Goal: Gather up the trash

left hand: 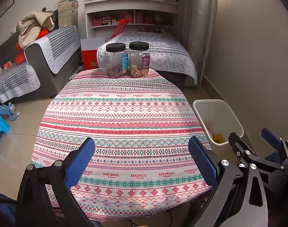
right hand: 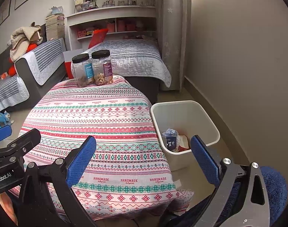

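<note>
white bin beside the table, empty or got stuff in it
Got stuff in it, but far from full. The white bin holds crumpled paper, a dark blue carton and some red scraps at the bottom; its walls above them are bare.

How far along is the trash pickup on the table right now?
It looks mostly done: the white bin beside the table already holds crumpled paper and a small dark carton. Nothing is in hand; the left gripper and right gripper are open. On the tablecloth, only two lidded jars show.
</note>
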A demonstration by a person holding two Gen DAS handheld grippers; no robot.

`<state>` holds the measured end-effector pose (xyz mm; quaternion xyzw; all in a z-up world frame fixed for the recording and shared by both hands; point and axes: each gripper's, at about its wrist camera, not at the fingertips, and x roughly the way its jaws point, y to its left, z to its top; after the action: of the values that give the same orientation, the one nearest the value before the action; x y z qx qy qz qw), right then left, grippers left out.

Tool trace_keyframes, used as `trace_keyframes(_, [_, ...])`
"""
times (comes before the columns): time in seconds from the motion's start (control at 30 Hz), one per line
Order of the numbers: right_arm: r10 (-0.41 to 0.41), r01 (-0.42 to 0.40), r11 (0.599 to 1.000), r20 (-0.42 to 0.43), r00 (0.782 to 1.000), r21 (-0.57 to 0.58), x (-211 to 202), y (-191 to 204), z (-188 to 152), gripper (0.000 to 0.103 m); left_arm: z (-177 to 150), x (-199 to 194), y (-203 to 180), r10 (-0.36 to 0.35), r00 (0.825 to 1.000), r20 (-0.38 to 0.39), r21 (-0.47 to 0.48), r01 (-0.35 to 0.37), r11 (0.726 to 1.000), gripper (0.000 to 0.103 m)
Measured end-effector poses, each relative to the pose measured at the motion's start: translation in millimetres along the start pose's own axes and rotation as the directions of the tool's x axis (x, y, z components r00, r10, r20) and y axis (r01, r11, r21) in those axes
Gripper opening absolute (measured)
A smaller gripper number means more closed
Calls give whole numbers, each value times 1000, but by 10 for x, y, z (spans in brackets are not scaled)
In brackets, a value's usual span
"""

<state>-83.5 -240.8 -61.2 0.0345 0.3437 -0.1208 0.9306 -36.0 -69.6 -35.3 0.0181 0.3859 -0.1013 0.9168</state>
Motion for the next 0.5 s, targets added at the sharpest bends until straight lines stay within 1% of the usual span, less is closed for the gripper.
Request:
trace_keyframes(0.17, [-7,7,1000,-8,1000,2,14,-25,-5,96,-2,17,-30,2,1000,1,9,-2,1000,96])
trace_keyframes(0.33, [-21,21,1000,-19,1000,-7,50,-28,-11,96,-9,89,-36,-12,999,-30,-10,12,1000,96])
trace_keyframes(0.5, [-27,27,1000,-20,999,-8,43,-21,-16,96,-22,89,-50,-5,1000,-26,-5,5,1000,96])
